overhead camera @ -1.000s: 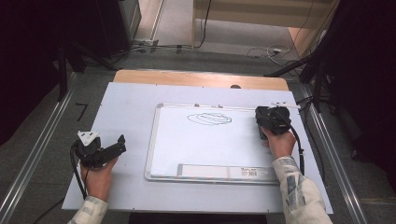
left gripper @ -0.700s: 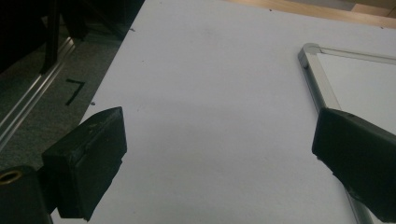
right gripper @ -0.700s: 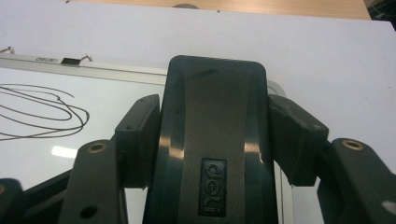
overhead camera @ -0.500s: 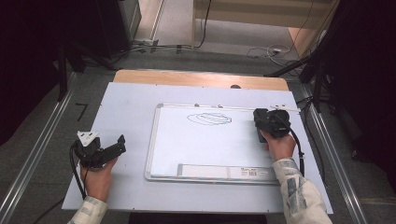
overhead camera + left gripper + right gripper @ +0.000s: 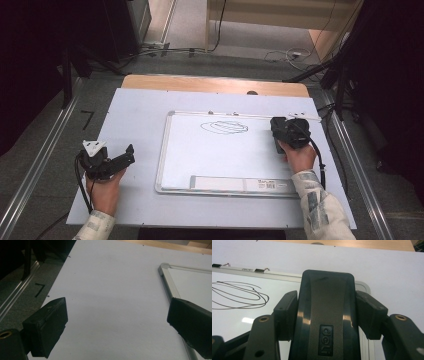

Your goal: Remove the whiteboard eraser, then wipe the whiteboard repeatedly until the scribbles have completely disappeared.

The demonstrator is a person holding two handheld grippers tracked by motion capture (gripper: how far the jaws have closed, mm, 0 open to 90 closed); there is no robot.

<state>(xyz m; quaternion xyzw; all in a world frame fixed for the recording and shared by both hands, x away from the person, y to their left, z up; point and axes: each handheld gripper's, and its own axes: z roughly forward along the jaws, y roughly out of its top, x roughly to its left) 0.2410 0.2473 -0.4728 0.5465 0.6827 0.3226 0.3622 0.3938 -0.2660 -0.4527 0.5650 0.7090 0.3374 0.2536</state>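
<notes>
Right gripper (image 5: 282, 134) clamped on black eraser (image 5: 325, 315), parked on whiteboard (image 5: 200, 165) right edge. Scribble (image 5: 224, 127) untouched just left of it, so wiping all left to do. Left gripper (image 5: 127, 154) wide open, idle on mat beside board.

High cam overhead; tool cams close, whiteboard (image 5: 225, 150) shared.

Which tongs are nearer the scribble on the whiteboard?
Right. The right tongs hold the eraser just beside the scribble; the left tongs sit off the whiteboard, open.
</notes>
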